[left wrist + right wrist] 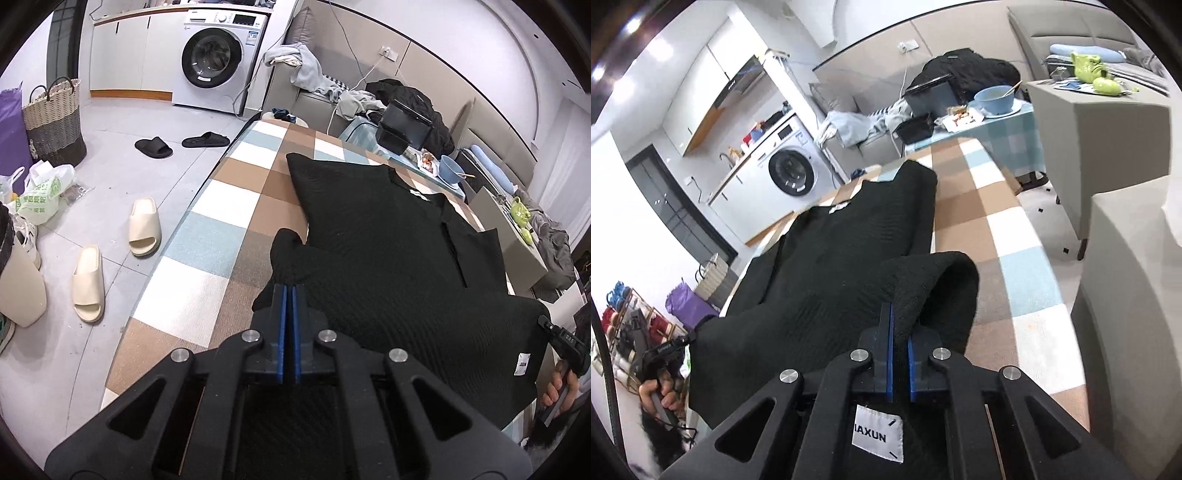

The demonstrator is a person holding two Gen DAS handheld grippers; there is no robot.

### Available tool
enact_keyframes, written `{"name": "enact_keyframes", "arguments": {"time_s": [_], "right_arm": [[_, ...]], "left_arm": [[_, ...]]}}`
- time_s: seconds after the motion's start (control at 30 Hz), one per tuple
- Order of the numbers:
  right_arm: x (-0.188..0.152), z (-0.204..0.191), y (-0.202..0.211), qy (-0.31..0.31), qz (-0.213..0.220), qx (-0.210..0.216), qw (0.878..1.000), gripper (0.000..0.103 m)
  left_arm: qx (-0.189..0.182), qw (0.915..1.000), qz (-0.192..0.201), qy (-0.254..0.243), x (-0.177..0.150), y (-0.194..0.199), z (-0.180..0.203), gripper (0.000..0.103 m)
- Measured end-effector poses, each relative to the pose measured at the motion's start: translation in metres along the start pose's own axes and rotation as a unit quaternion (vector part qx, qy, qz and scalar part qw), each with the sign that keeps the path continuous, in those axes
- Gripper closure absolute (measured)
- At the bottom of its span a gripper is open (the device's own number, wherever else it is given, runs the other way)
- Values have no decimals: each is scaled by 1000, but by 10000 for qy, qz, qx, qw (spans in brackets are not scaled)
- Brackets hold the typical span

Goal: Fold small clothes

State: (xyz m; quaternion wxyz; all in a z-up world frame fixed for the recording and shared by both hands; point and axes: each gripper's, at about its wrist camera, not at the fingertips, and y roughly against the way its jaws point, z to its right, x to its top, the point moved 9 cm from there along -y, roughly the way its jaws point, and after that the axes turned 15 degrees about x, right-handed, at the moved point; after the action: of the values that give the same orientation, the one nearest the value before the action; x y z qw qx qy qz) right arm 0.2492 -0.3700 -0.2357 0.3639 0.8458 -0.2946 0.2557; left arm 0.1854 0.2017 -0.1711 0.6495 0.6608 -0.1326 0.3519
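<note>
A black knit top (388, 236) lies on a checked tablecloth (221, 206), collar with a white label away from me. My left gripper (290, 291) is shut on the top's left hem corner, which bunches above the fingertips. In the right wrist view the same top (834, 266) stretches away over the tablecloth (1008, 236). My right gripper (899, 314) is shut on the right hem corner, whose cloth folds over the fingers. A white tag (877, 435) reading IAXUN shows below the jaws.
A washing machine (218, 55), a woven basket (55, 122), slippers (144, 225) and bags lie on the floor to the left. A blue bowl (995, 98), a black box (931, 96) and food stand at the table's far end. A grey sofa (1100, 140) is on the right.
</note>
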Motion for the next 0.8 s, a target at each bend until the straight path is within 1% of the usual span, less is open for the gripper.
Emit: {"name": "enact_keyframes", "arguments": {"time_s": [0.03,0.1,0.13,0.2,0.23,0.27,0.3,0.33,0.37,0.4,0.47,0.5,0.53,0.57,0.6,0.63,0.67,0.8], "right_arm": [[0,1,-1,-18,-25,3,10000,97],[-2,6,-7,-118,-178,-96,9997,89],[-4,12,-12,-219,-291,-226,9991,84],[-6,23,-19,-370,-429,-523,9970,60],[-7,26,-21,-445,-433,-552,9965,57],[-9,27,-24,-507,-471,-485,9964,56],[-10,26,-28,-539,-524,-421,9963,56],[-11,27,-30,-518,-552,-413,9963,56],[-11,27,-32,-462,-576,-438,9963,55],[-11,27,-34,-428,-595,-448,9963,55],[-11,26,-39,-404,-623,-437,9963,56],[-11,26,-41,-379,-647,-443,9962,58],[-11,24,-43,-327,-664,-440,9963,61],[-12,20,-44,-218,-702,-470,9962,69],[-12,16,-47,-53,-750,-531,9958,76],[-13,13,-48,53,-782,-566,9953,79],[-15,11,-49,166,-853,-614,9943,86],[-25,4,-49,281,-985,-624,9928,88]], "left_arm": [[15,10000,-21,-14,-1,-1,0,102],[32,9999,-117,-15,-3,-5,1,102],[61,9998,-169,-35,-4,-9,2,102],[130,9994,-266,-154,-8,-16,6,101],[136,9991,-317,-228,-10,-18,9,98],[140,9988,-359,-302,-12,-20,12,86],[133,9985,-390,-364,-14,-24,16,78],[124,9983,-394,-405,-15,-26,19,59],[105,9984,-362,-421,-15,-28,23,48],[93,9984,-350,-446,-16,-32,27,47],[109,9978,-395,-517,-16,-39,35,47],[169,9976,-376,-554,-15,-42,38,49],[231,9974,-326,-592,-14,-44,39,62],[282,9970,-306,-656,-13,-45,40,83],[281,9964,-328,-729,-13,-47,42,88],[224,9966,-345,-716,-12,-47,42,92],[191,9969,-352,-677,-13,-46,41,96],[187,9967,-365,-696,-20,-39,32,97]]}}
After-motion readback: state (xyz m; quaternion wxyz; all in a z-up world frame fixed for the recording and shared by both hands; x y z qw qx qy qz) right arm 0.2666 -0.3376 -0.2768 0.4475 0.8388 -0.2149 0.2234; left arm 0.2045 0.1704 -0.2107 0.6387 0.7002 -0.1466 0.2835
